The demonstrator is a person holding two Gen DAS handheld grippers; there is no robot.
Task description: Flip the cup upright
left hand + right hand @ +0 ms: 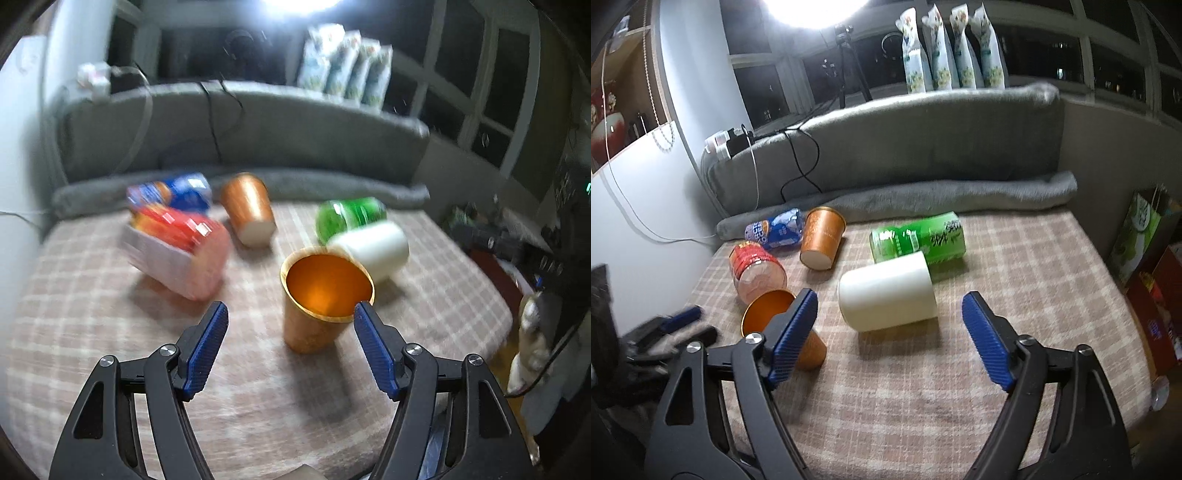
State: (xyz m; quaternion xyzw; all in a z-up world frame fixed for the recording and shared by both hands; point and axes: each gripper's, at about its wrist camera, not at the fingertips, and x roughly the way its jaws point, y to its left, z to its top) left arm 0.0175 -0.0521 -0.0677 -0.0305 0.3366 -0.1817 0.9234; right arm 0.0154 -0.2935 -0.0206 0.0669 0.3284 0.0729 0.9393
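An orange cup (pixel 317 299) stands upright on the plaid cloth, its mouth facing up; it also shows in the right wrist view (pixel 775 317), partly behind a finger. My left gripper (pixel 290 312) is open just in front of it, the right fingertip near its rim, not gripping. A white cup (pixel 886 291) lies on its side; it also shows in the left wrist view (pixel 373 247). My right gripper (pixel 890 308) is open just before the white cup. A second orange cup (pixel 823 242) lies on its side further back.
A green can (pixel 919 236), a blue packet (pixel 775 229) and a red-capped jar (pixel 757 273) lie on the cloth (pixel 923 387). A grey cushion (pixel 905 147) and rolled blanket (pixel 923 195) border the back. Boxes (pixel 1156 306) stand at the right edge.
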